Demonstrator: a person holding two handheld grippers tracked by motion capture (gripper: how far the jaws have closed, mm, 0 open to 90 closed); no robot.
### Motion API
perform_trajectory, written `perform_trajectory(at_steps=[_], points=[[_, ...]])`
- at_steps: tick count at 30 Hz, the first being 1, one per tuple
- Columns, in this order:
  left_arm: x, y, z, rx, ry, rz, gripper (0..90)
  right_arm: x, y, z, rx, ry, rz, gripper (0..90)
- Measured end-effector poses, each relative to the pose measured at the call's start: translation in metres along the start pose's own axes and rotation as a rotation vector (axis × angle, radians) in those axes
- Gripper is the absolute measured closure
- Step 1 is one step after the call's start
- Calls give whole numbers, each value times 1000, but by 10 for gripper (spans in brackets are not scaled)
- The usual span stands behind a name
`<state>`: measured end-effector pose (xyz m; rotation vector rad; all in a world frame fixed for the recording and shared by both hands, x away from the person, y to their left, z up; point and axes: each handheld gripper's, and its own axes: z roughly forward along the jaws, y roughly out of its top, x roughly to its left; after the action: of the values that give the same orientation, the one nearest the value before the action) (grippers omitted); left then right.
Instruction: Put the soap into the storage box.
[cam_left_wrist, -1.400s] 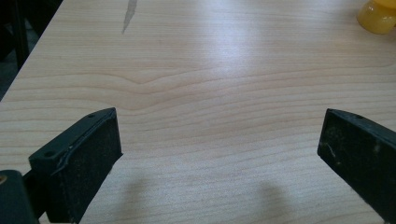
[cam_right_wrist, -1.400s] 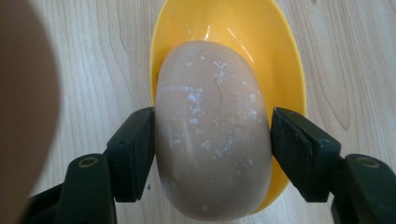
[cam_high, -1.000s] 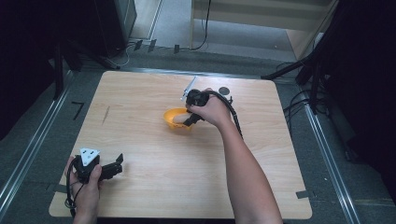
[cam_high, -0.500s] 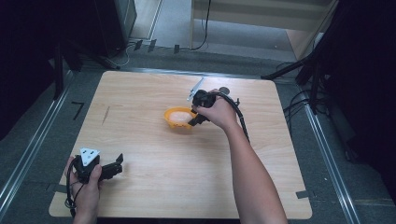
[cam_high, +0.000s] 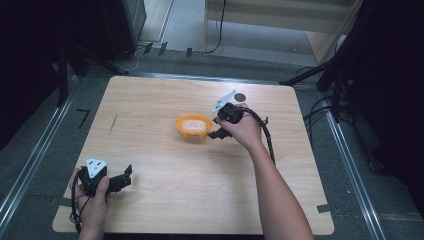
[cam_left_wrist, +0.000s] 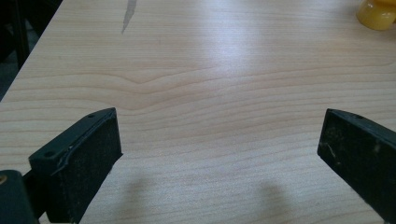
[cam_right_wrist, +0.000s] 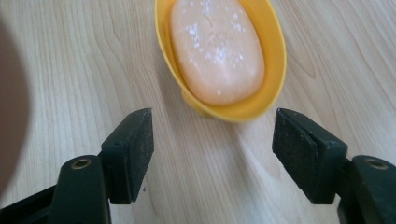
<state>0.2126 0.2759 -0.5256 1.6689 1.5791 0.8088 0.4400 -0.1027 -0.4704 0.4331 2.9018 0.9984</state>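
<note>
A: Where does the right claw (cam_right_wrist: 212, 154) stand?

B: Its jaws have just been opening and are apart with nothing between them, only bare desk (cam_right_wrist: 70, 70). Just ahead of the pads sits the yellow dish (cam_right_wrist: 275, 60) with the pale soap bar (cam_right_wrist: 217, 49) lying in it, near the middle of the desk.

A: So it looks like a grasp on the dish or the soap is in hand. How to do it well?

B: Open a bit wider first, I'd say; the dish looks nearly as broad as the gap. Come in level and centred so one pad doesn't shove the dish aside.

A: And the left claw (cam_left_wrist: 219, 154)?

B: Wide open over empty wood at the near left corner, well apart from the dish.
</note>
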Motion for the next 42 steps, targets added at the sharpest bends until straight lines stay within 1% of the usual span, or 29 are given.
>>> perform_trajectory(at_steps=[2,4,5,7,8,10,14,15,16,17,18,20,22,25,27,29,32,34,36,42], points=[[0,0,0,2,3,0,0,2,-6,-2,-10,-18,13,296],[0,0,0,1,2,-1,0,4,-13,-5,-34,-18,37,281],[0,0,0,2,1,0,0,5,-16,-7,-39,-21,40,281],[0,0,0,3,3,1,0,8,-21,-10,-64,-42,54,278],[0,0,0,3,3,0,0,9,-25,-12,-77,-48,68,271],[0,0,0,3,1,1,0,10,-31,-16,-100,-74,90,269],[0,0,0,3,1,0,0,13,-45,-22,-155,-92,145,258],[0,0,0,3,1,-1,0,14,-49,-23,-162,-90,159,249],[0,0,0,3,1,-1,0,15,-51,-23,-162,-84,162,243],[0,0,0,3,2,-1,0,16,-55,-24,-159,-89,165,244],[0,0,0,3,2,-1,0,18,-58,-24,-167,-98,174,242],[0,0,0,4,2,0,0,20,-65,-25,-183,-99,190,219],[0,0,0,6,3,2,0,23,-72,-25,-196,-115,207,204],[0,0,0,6,4,2,0,26,-82,-25,-207,-127,214,199],[0,0,0,5,3,1,0,28,-88,-25,-206,-126,222,192],[0,0,0,6,4,1,0,32,-94,-25,-220,-141,231,189],[0,0,0,5,5,2,0,36,-103,-26,-232,-156,242,171],[0,0,0,6,5,4,0,40,-110,-25,-238,-163,258,145],[0,0,0,6,6,6,0,44,-116,-27,-251,-184,268,145],[0,0,0,6,7,8,0,55,-135,-34,-300,-196,305,145]])
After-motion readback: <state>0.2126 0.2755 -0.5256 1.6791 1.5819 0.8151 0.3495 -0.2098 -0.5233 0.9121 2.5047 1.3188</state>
